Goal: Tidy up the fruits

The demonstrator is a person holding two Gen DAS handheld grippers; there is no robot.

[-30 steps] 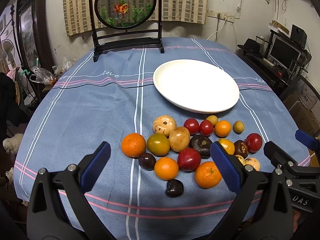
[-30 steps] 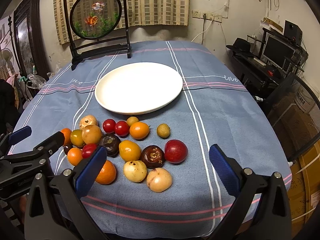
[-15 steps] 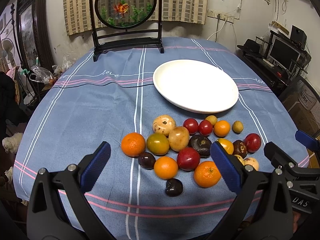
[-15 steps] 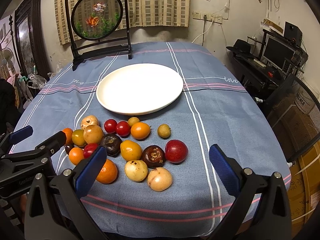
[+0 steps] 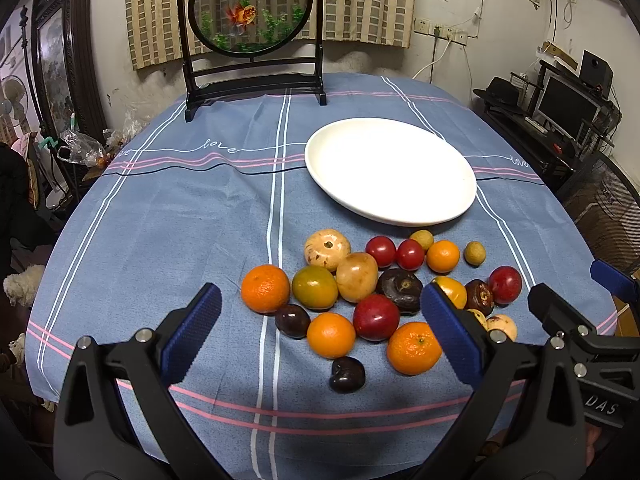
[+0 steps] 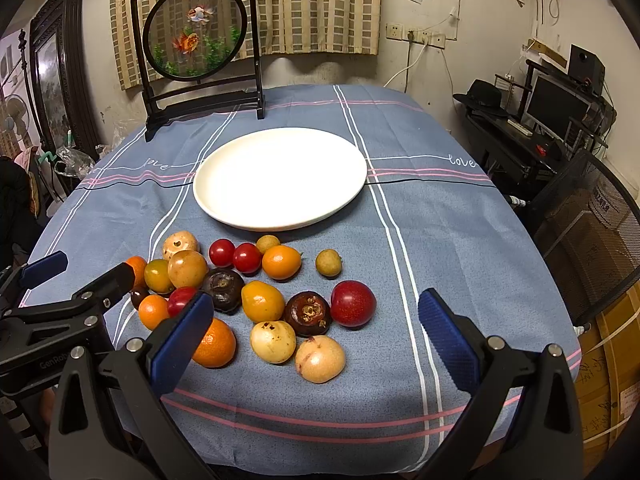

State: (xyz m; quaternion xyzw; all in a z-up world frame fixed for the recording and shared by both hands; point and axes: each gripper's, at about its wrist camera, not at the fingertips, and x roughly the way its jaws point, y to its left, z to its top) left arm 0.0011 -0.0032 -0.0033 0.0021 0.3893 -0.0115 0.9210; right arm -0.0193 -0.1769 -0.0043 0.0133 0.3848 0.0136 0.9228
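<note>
Several small fruits lie in a cluster (image 5: 376, 292) on the blue cloth near the table's front: oranges, red plums, dark fruits, tan fruits; the cluster also shows in the right wrist view (image 6: 256, 296). An empty white plate (image 5: 390, 170) sits just beyond them, and shows in the right wrist view (image 6: 280, 178) too. My left gripper (image 5: 324, 334) is open and empty, hovering just short of the cluster's near edge. My right gripper (image 6: 316, 338) is open and empty over the cluster's right side. Each gripper shows at the edge of the other's view.
A round goldfish screen on a black stand (image 5: 250, 40) stands at the table's far edge. A desk with a monitor (image 6: 556, 108) and a mesh chair (image 6: 588, 224) are to the right. Bags and clutter (image 5: 76, 148) lie to the left.
The right gripper's view has shifted slightly, with plate and fruits drifting a little right and down in it. The left gripper has barely moved. No fruit has moved.
</note>
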